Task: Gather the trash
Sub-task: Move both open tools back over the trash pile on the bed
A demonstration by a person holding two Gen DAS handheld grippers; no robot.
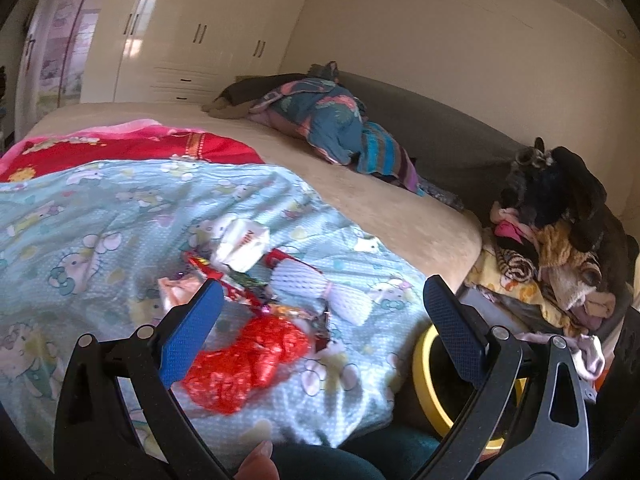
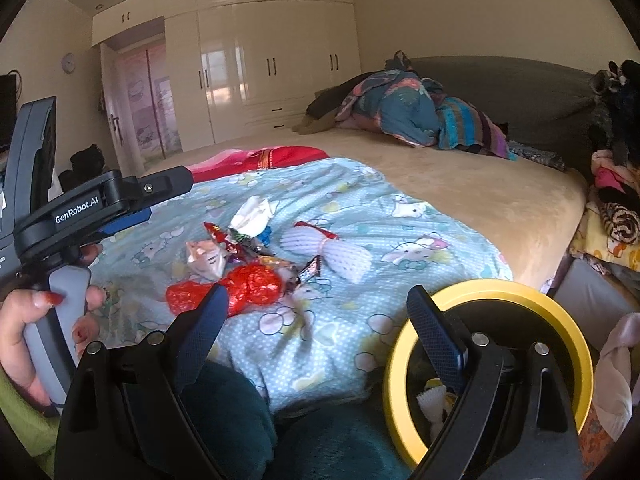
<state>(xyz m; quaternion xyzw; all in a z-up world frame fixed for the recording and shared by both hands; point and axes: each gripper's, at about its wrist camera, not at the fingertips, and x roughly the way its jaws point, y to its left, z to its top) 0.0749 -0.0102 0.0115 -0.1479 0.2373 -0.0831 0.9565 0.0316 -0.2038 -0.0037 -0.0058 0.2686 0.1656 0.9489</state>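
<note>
Both grippers, left (image 1: 320, 312) and right (image 2: 316, 316), hover with jaws wide apart and empty. The trash (image 2: 256, 256) lies heaped on the quilt (image 2: 400, 280), the bin (image 2: 576, 312) just beside the bed. Better to pinch one wrapper (image 2: 240, 286) alone, clear of the cloth. The bin's depth is hidden.

Reds, whites and pale blue on a beige bed

The quilt (image 2: 360, 208) is light blue with white dots and cartoon cats; the blanket (image 1: 132, 148) behind it is red and pink over the beige bed (image 2: 480, 188). On the quilt lie a shiny red crumpled wrapper (image 2: 244, 284), a white foam net (image 2: 340, 256) and a white tissue pack (image 1: 240, 244) with red lettering. The bin (image 2: 576, 320) has a yellow rim and black inside. Both tongs are black with blue pads (image 1: 192, 332).
</note>
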